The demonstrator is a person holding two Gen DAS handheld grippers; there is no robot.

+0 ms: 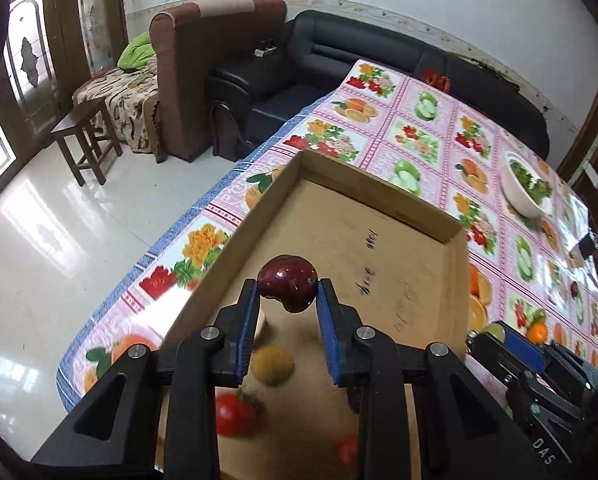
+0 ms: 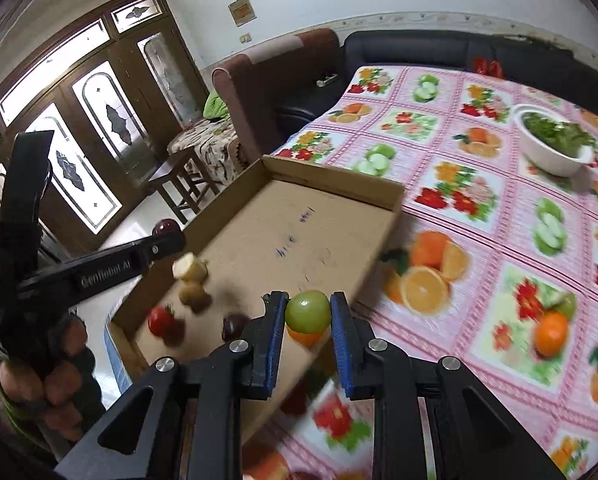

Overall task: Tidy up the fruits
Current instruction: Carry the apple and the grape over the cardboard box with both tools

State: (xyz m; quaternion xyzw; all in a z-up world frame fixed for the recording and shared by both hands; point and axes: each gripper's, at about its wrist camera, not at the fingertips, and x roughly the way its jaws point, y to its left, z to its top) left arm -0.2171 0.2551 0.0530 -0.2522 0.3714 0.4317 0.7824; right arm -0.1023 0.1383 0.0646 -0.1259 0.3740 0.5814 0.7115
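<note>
A shallow cardboard box (image 1: 379, 208) (image 2: 331, 188) lies on the fruit-print tablecloth. My left gripper (image 1: 287, 292) is shut on a dark red apple (image 1: 287, 282) and holds it above the box's near part. My right gripper (image 2: 308, 312) is shut on a green fruit (image 2: 308, 311) over the box's right near edge; an orange fruit (image 2: 305, 338) shows just under it. In the box lie a yellow-brown fruit (image 1: 271, 364) (image 2: 193, 293), a red tomato (image 1: 233, 414) (image 2: 159, 320), a pale cut piece (image 2: 189, 267) and a dark fruit (image 2: 234, 326).
A white bowl of greens (image 1: 523, 188) (image 2: 555, 144) stands at the table's far right. The table's left edge (image 1: 187, 216) drops to a white floor with a wooden stool (image 1: 85, 136), an armchair and a black sofa beyond. An orange fruit (image 1: 537, 332) lies right of the box.
</note>
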